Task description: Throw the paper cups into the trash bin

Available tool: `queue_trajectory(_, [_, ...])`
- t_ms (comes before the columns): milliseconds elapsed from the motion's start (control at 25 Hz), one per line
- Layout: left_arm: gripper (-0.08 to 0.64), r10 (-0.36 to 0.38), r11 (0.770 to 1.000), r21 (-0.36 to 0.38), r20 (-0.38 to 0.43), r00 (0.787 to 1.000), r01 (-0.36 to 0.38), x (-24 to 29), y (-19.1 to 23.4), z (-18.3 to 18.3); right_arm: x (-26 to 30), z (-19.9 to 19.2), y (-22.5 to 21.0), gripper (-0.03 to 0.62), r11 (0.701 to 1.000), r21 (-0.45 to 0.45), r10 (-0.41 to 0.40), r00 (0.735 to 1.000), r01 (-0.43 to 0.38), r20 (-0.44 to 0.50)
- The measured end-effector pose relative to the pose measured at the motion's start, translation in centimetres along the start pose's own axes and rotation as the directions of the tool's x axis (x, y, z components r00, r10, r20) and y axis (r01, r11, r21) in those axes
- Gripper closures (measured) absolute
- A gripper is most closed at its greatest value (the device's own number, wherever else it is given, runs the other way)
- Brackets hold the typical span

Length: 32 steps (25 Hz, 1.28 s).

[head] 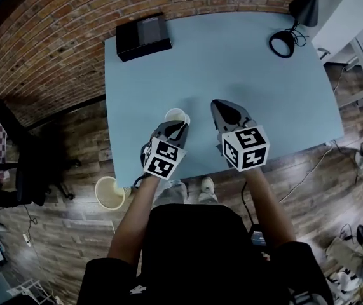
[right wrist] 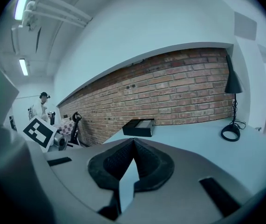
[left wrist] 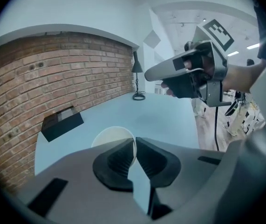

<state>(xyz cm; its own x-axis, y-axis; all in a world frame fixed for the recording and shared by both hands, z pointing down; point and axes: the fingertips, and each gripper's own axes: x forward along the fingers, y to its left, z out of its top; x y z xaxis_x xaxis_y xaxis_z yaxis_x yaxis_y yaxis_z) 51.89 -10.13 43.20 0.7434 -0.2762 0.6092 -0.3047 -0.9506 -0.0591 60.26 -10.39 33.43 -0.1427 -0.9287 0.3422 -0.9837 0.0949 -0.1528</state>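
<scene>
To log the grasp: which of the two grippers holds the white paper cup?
The left gripper: its jaws pinch the rim of the white paper cup; the right gripper is shut, empty.

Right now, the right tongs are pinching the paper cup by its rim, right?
Not quite. It is the left tongs that are pinching the paper cup by its rim, as the left gripper view shows. The right tongs are shut with nothing between them.
</scene>
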Motion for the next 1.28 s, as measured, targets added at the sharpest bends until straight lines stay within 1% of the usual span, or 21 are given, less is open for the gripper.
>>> queue_trajectory(80, [0.534,0.013,0.999,-0.045,0.023,1.0,-0.012,-0.8,0.1,0.5,-0.1,0.2,0.4,0.589,1.0,-0.013,0.018,1.0,-0.018,0.002])
queue_trajectory(120, [0.534,0.022,0.998,-0.057,0.032,0.999,-0.02,-1.2,0.1,0.7,-0.1,0.3,0.7,0.591,0.999,-0.019,0.027,1.0,-0.027,0.003])
queue_trajectory(320, [0.534,0.076,0.993,-0.091,0.068,0.995,-0.07,-3.3,0.2,1.1,0.0,0.2,2.5,0.591,0.996,-0.046,0.072,0.997,-0.072,-0.002])
queue_trajectory(520, [0.534,0.144,0.981,-0.147,0.126,0.982,-0.125,-5.8,0.4,1.9,-0.1,0.1,4.3,0.589,0.99,-0.07,0.124,0.992,-0.124,-0.005])
queue_trajectory(720, [0.534,0.168,0.967,-0.222,0.171,0.971,-0.128,-8.0,0.0,2.3,-0.5,0.4,6.3,0.59,0.981,-0.096,0.171,0.985,-0.169,0.011])
queue_trajectory(920, [0.534,0.213,0.957,-0.237,0.194,0.958,-0.165,-10.1,-0.4,2.9,-0.8,0.7,8.0,0.59,0.97,-0.114,0.219,0.976,-0.216,0.018])
queue_trajectory(1120, [0.534,0.297,0.933,-0.27,0.209,0.932,-0.237,-12.9,-0.2,2.4,-1.1,1.1,10.2,0.59,0.953,-0.125,0.284,0.957,-0.276,0.055])
queue_trajectory(1200, [0.534,0.322,0.923,-0.287,0.215,0.922,-0.255,-13.8,-0.1,2.2,-1.0,1.1,11.3,0.589,0.942,-0.137,0.316,0.947,-0.306,0.056])
queue_trajectory(1280, [0.534,0.36,0.908,-0.303,0.216,0.908,-0.288,-14.9,0.2,1.8,-0.9,1.0,12.7,0.591,0.928,-0.151,0.352,0.935,-0.341,0.047])
